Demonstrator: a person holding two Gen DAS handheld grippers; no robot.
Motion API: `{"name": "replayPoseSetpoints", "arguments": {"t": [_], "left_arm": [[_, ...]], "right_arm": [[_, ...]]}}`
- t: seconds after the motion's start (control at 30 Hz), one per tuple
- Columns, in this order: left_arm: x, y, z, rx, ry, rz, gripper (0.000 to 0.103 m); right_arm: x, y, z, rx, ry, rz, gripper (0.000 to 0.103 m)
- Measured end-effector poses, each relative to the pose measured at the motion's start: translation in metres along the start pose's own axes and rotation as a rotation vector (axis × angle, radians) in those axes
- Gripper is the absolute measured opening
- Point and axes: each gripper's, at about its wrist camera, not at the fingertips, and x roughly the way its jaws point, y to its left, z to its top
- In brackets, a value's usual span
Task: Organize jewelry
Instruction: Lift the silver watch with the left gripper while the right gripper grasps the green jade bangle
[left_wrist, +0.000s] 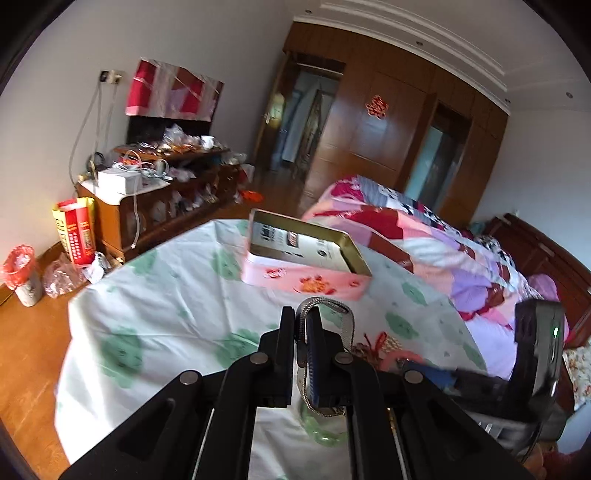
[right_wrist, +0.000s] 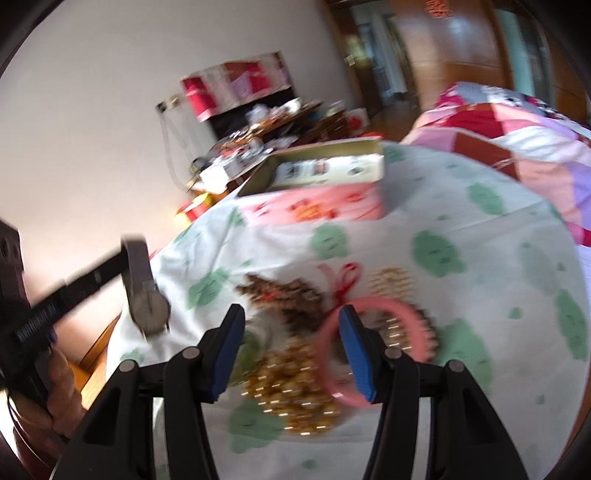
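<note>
My left gripper (left_wrist: 300, 323) is shut on a silver watch (left_wrist: 327, 304); its mesh band loops up past the fingertips, lifted above the table. In the right wrist view the watch (right_wrist: 150, 307) hangs from the left gripper (right_wrist: 125, 254) at the left. An open pink tin (left_wrist: 306, 266) stands behind it. My right gripper (right_wrist: 291, 317) is open, low over a pile of jewelry: a pink bangle (right_wrist: 373, 304) around its right finger, gold beads (right_wrist: 291, 391), brown beads (right_wrist: 284, 295), a cream bracelet (right_wrist: 391, 282) and a red string (right_wrist: 345, 280). Nothing is pinched between its pads.
A white cloth with green patches (left_wrist: 166, 302) covers the round table. A green bangle (left_wrist: 325, 437) lies under the left gripper. A bed with a patchwork quilt (left_wrist: 424, 236) is to the right. A cluttered wooden cabinet (left_wrist: 155, 199) stands by the wall on the left.
</note>
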Motion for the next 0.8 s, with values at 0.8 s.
{"name": "replayPoseSetpoints", "arguments": {"t": [0.8], "left_arm": [[-0.024, 0.040, -0.006, -0.077, -0.020, 0.112, 0.005]], "right_arm": [[0.053, 0.052, -0.010, -0.157, 0.168, -0.052, 0.042]]}}
